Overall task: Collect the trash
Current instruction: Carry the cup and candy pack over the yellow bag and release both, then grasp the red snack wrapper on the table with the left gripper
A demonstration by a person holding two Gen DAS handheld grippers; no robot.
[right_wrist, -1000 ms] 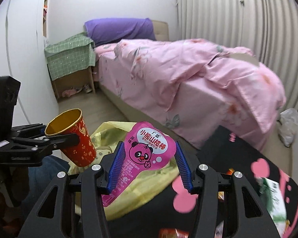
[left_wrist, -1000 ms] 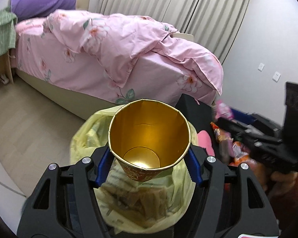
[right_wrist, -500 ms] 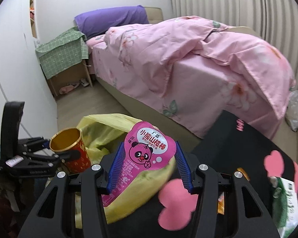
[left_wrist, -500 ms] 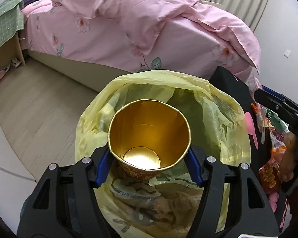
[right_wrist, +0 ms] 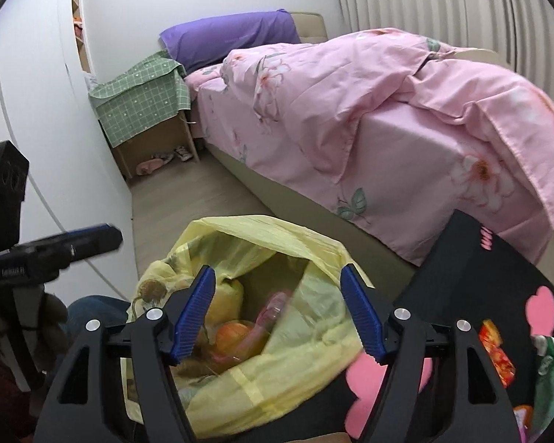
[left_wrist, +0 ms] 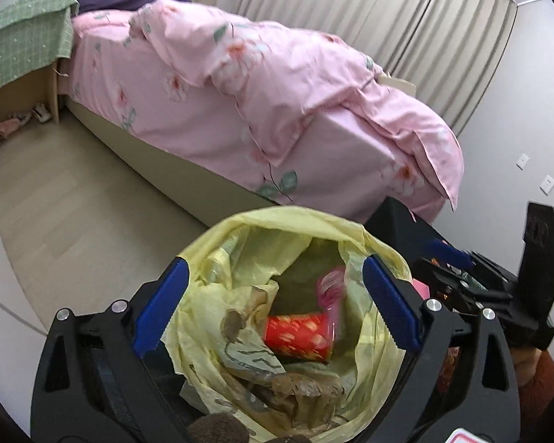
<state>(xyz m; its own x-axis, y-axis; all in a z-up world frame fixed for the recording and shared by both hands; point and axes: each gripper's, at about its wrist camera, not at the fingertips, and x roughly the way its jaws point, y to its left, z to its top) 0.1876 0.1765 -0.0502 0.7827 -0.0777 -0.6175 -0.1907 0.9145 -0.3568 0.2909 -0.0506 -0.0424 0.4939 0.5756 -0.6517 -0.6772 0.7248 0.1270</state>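
Note:
A yellow trash bag (left_wrist: 373, 243) (right_wrist: 277, 236) stands open on the floor below both grippers. Inside it the red and gold paper cup (left_wrist: 299, 337) lies on its side among crumpled wrappers. The pink snack wrapper (left_wrist: 330, 293) (right_wrist: 269, 313) is blurred, dropping into the bag beside the cup. My left gripper (left_wrist: 275, 306) hangs over the bag's mouth, jaws opening, nothing between the blue pads. My right gripper (right_wrist: 277, 310) also hovers above the bag, jaws opening, nothing gripped. Each gripper shows at the edge of the other's view.
A bed with a pink floral duvet (right_wrist: 387, 110) fills the background. A nightstand under a green cloth (right_wrist: 144, 99) stands at its head. A black mat with pink hearts (right_wrist: 498, 269) at the right holds more snack wrappers (right_wrist: 496, 350). Bare wooden floor (left_wrist: 74, 203) lies left.
Both grippers opened. The cup dropped out of the left one into the bag, and the pink wrapper left the right one and is falling in.

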